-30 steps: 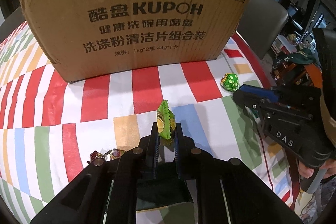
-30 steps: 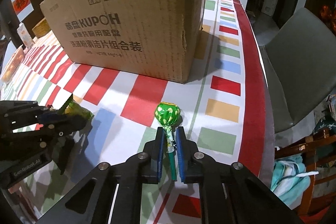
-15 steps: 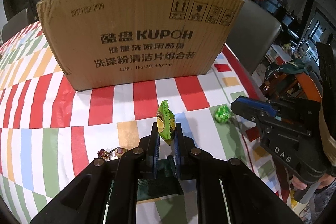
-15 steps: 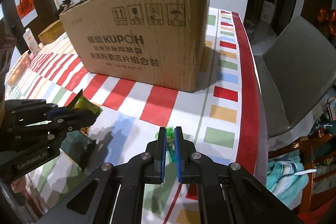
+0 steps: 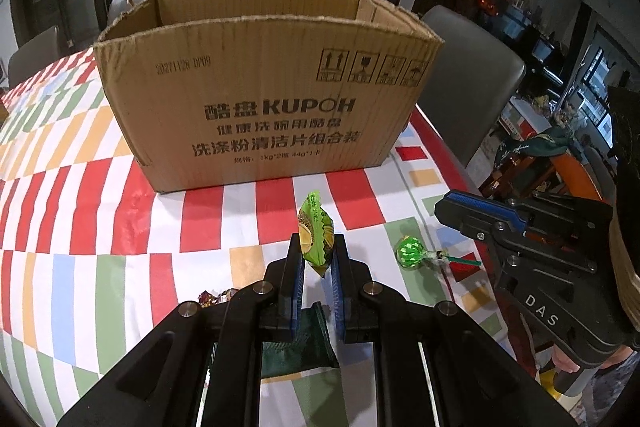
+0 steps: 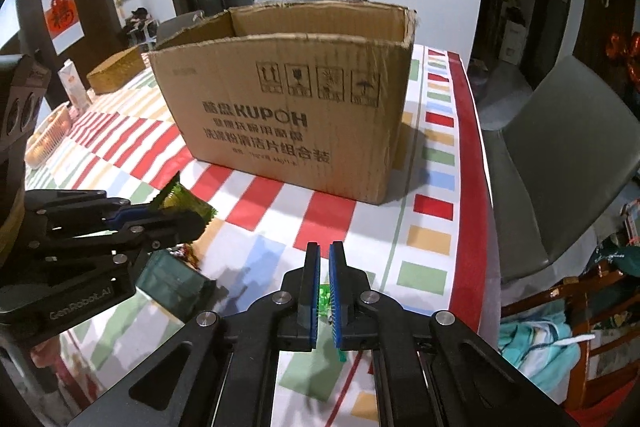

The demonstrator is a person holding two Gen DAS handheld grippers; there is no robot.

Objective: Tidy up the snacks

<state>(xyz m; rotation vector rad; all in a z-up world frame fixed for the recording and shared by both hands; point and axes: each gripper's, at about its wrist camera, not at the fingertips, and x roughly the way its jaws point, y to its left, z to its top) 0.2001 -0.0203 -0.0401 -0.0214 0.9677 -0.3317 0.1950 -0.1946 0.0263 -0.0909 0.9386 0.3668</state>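
My left gripper (image 5: 317, 239) is shut on a green snack packet (image 5: 315, 227), held upright above the striped tablecloth in front of the open cardboard box (image 5: 272, 107). In the right wrist view the left gripper (image 6: 200, 217) shows at left with the packet (image 6: 180, 197) sticking out. My right gripper (image 6: 324, 247) is shut with nothing between its pads. The green lollipop (image 5: 411, 253) lies on the cloth below it, its stick pointing right. Only a green sliver of the lollipop (image 6: 323, 297) shows through the finger gap. The right gripper (image 5: 440, 207) hangs above the lollipop.
A dark green packet (image 5: 296, 343) and some small wrapped candies (image 5: 214, 297) lie on the cloth under my left gripper. A grey chair (image 6: 560, 147) stands past the table's right edge. At the far left are a wicker basket (image 6: 116, 73) and a carton (image 6: 74, 83).
Both grippers have risen, so the box's open top now shows. The lollipop slipped out of the right gripper's jaws and stayed on the cloth. The left gripper kept its packet.
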